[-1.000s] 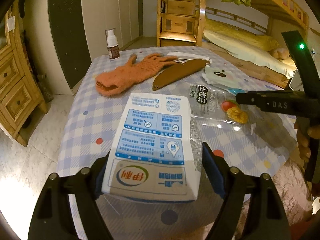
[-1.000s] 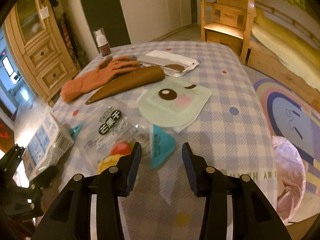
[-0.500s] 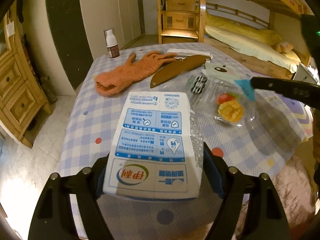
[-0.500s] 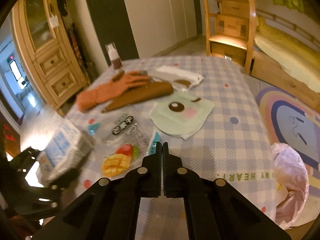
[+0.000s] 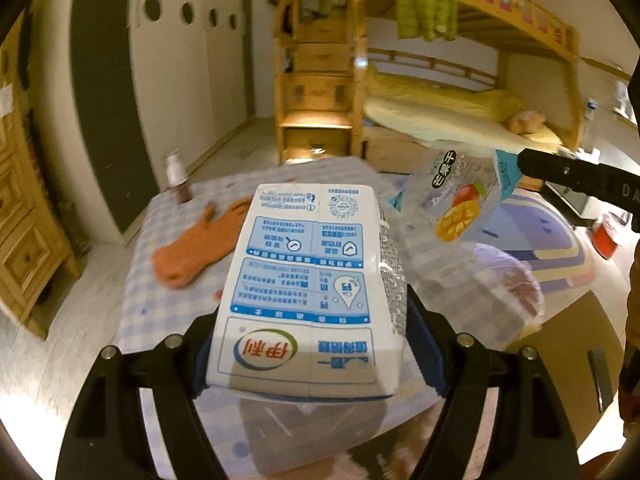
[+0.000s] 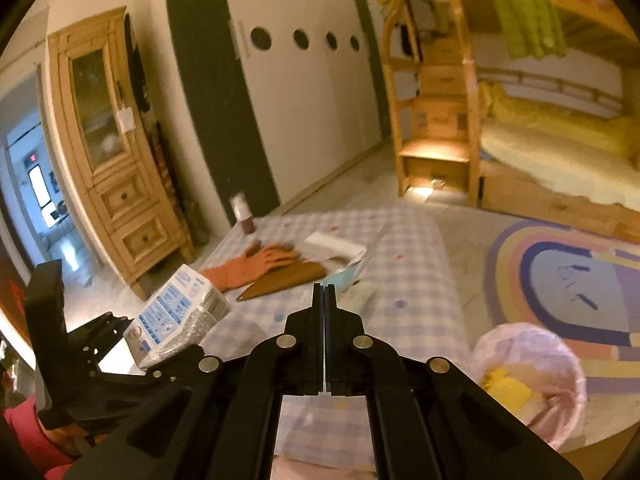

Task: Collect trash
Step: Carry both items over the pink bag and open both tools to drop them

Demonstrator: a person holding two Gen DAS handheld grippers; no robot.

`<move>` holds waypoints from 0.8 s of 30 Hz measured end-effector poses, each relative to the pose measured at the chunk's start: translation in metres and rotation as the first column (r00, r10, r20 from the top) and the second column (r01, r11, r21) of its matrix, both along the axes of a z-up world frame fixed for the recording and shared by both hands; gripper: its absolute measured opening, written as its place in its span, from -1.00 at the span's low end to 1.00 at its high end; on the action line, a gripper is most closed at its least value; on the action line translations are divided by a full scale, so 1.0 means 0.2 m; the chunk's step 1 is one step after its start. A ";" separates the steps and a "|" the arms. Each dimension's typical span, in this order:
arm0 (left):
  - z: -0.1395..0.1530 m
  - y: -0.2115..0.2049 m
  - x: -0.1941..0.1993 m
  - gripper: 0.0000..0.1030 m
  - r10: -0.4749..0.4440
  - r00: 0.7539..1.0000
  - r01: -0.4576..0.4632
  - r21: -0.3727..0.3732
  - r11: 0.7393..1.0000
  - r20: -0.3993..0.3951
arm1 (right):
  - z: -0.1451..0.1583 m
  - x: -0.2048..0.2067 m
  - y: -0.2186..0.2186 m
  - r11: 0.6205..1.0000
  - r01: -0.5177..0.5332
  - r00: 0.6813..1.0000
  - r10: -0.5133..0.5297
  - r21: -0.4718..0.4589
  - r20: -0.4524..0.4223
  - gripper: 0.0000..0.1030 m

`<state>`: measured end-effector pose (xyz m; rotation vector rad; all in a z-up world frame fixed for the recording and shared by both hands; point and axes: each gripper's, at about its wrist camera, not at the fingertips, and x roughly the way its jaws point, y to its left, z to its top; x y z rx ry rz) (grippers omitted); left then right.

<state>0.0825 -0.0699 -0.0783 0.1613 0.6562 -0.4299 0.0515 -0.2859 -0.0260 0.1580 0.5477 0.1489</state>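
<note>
- Left gripper: clamped wide on the sides of the milk carton, near its printed base; carton's long axis running straight ahead along the fingers, far end raised over the checked table.
- Right gripper: pressed fully together, pinching one edge of the clear mango snack bag; bag hanging in the air off the closed tips, up and to the right of the carton, clear of the tabletop.
- Bag barely visible from the right wrist view, only a pale blur past the tips.
- Pink-lined trash bin: low on the floor beside the table's right edge, right of and below the right gripper; some yellow scrap already inside.
- Nearer hand to the bin, by judgement: the right, so the bag likely goes first, the carton after, across the table corner.
- Both grippers pitched forward and down, held above table height.
- Orange glove and small bottle remaining on the cloth, well apart from both grippers.
</note>
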 end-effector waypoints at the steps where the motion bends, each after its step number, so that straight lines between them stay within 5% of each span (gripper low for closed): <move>1: 0.01 -0.04 -0.01 0.47 -0.015 1.000 0.015 -0.002 1.000 0.004 | 0.01 -0.02 -0.03 1.000 0.021 1.000 -0.021 -0.018 0.003 -1.00; 11: -0.05 -0.60 -0.03 0.48 -0.242 0.970 0.242 -0.004 0.970 -0.015 | -0.15 -0.15 -0.35 0.977 0.200 0.976 -0.206 -0.079 -0.076 -1.00; 24: -0.21 -1.10 0.04 0.48 -0.407 0.909 0.408 -0.004 0.913 -0.086 | -0.38 -0.21 -0.77 0.918 0.380 0.902 -0.395 -0.112 -0.176 -0.96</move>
